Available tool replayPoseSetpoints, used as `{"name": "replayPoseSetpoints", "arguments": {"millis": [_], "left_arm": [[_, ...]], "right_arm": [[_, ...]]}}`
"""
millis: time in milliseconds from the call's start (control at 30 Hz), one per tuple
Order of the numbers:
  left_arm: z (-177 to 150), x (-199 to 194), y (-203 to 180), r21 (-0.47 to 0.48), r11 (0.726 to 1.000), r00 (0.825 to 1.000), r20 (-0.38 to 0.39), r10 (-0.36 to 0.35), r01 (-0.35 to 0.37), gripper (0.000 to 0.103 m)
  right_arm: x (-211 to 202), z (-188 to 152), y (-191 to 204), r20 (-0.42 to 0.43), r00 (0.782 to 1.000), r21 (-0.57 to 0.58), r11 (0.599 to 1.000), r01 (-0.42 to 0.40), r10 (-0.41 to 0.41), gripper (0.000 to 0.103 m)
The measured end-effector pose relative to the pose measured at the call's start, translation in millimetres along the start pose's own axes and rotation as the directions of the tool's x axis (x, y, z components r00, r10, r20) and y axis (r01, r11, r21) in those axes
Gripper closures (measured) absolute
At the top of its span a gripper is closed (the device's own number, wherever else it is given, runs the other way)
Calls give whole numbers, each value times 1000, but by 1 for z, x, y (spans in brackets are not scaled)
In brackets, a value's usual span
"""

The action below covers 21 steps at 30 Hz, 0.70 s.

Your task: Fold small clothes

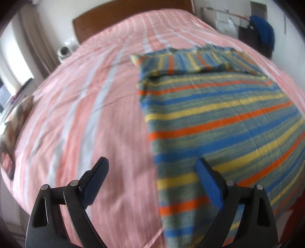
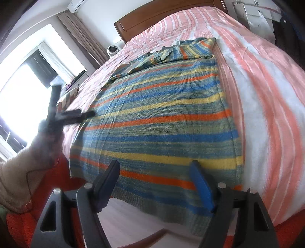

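- Jaws of the left gripper (image 1: 152,169) stand wide apart with nothing between them, above the left edge of the striped knit sweater (image 1: 219,122); one pad hangs over the bedspread, the other over the knit.
- Jaws of the right gripper (image 2: 155,167) are also well open and empty, poised over the sweater's (image 2: 158,122) near hem, not touching it.
- From the right wrist view, the left gripper (image 2: 74,114) appears blurred at the sweater's left side, held by a hand in a beige sleeve (image 2: 17,181).
- Sweater lies flat on the bed, striped blue, yellow, orange and grey-green, with its far end folded over itself near the collar.
- Bed is covered by a pink-and-white striped bedspread (image 1: 85,114); a brown wooden headboard (image 2: 162,17) stands at the far end.
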<state>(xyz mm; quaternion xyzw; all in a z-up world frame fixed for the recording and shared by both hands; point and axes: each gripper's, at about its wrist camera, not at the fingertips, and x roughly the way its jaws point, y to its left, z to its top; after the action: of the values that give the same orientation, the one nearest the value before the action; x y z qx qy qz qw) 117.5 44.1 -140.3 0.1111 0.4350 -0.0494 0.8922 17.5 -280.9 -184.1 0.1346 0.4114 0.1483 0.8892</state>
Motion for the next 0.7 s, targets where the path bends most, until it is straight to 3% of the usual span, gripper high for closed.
{"name": "replayPoseSetpoints", "arguments": {"millis": [100, 233, 433, 700], "left_arm": [[-2, -9, 15, -78, 996, 997, 57, 49, -44, 5], [-8, 5, 32, -165, 984, 997, 18, 72, -68, 5], [-18, 20, 36, -190, 978, 996, -11, 86, -86, 5], [-17, 26, 41, -194, 975, 994, -21, 109, -111, 4]], "right_arm": [[-11, 7, 1, 69, 996, -34, 998, 62, -59, 28], [-19, 12, -13, 126, 982, -2, 990, 142, -141, 28], [-22, 12, -40, 131, 976, 116, 981, 158, -172, 28], [-14, 13, -38, 116, 975, 102, 978, 180, -191, 28]]}}
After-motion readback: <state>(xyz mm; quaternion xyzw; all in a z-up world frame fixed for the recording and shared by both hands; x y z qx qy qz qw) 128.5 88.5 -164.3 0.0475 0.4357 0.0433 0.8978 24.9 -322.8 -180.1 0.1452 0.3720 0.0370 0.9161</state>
